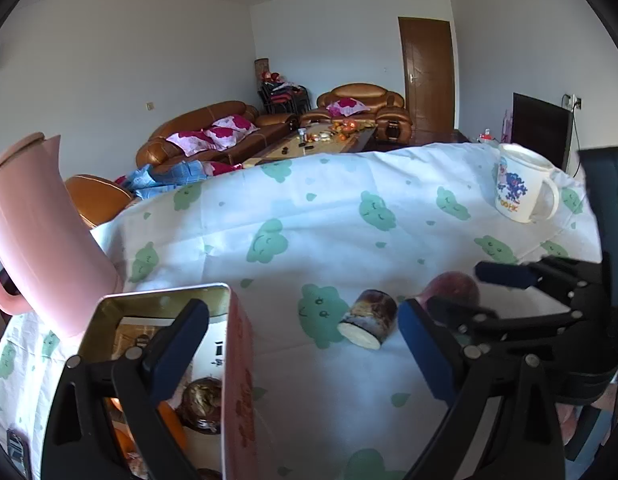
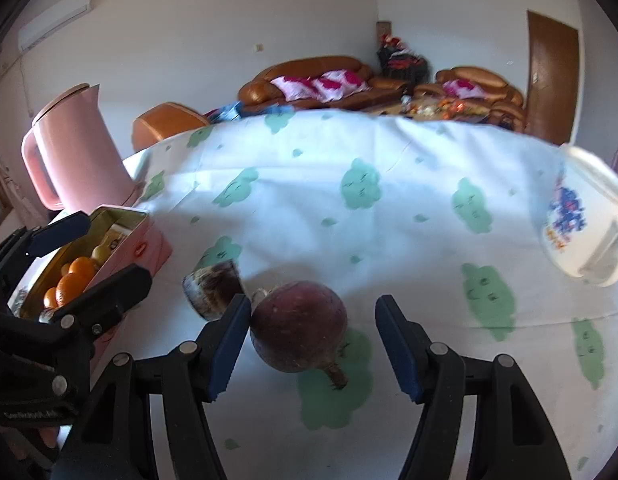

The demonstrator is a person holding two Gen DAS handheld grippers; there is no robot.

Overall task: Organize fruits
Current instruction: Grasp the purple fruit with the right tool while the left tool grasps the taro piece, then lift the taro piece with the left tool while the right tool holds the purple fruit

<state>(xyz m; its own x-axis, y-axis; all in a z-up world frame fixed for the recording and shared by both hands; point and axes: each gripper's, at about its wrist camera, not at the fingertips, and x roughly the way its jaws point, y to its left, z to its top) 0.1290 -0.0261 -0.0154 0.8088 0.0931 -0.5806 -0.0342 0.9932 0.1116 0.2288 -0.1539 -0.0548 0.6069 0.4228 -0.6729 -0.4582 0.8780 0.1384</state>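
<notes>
A dark purple round fruit (image 2: 299, 328) with a stem lies on the cloud-print tablecloth (image 2: 349, 216). My right gripper (image 2: 311, 350) is open, its fingers on either side of the fruit, the left pad close to it. A brown-and-white cut fruit piece (image 2: 212, 294) lies just left of it, also in the left wrist view (image 1: 367, 318). A pink tin box (image 2: 109, 240) holds several oranges (image 2: 75, 280). My left gripper (image 1: 297, 354) is open and empty, its left finger over the tin (image 1: 165, 328). The purple fruit (image 1: 455, 290) shows behind the right gripper (image 1: 457, 300).
A pink kettle (image 1: 41, 240) stands at the table's back left, beside the tin. A white printed mug (image 1: 523, 184) stands at the back right. Beyond the table are brown sofas (image 1: 213, 132) and a coffee table.
</notes>
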